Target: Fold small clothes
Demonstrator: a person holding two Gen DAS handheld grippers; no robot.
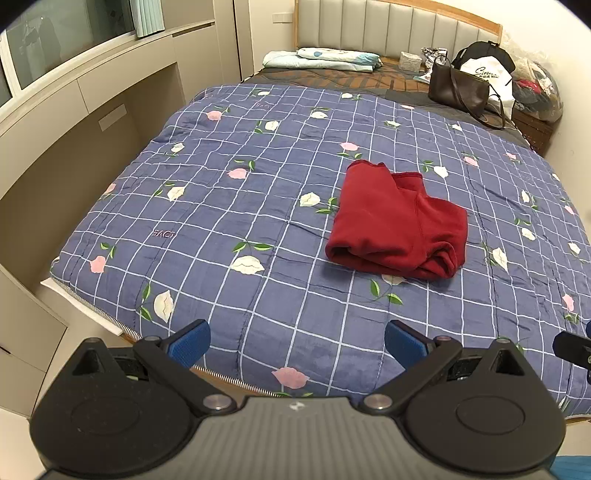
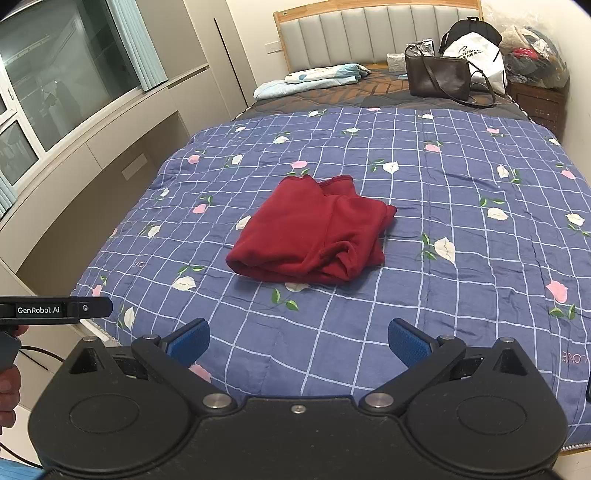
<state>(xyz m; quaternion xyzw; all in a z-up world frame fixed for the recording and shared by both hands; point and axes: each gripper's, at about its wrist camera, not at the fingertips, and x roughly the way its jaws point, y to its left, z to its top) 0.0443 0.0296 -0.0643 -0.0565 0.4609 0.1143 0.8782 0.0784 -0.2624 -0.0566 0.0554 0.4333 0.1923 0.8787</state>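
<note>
currently a red garment [image 1: 397,221] is seen folded into a loose bundle on the blue checked quilt [image 1: 240,206], well apart from both tools. the left gripper [image 1: 297,345] and right gripper [image 2: 298,345] are held wide and empty near the bed's foot; a hand [image 2: 9,384], possibly the left one, is glimpsed at the edge.

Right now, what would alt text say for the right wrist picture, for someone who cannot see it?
A folded dark red fleece garment lies on a blue grid-patterned floral quilt covering a bed. The open right gripper hovers empty over the near edge, blue pads apart. A dark brown leather handbag sits near the grey padded headboard.
</note>
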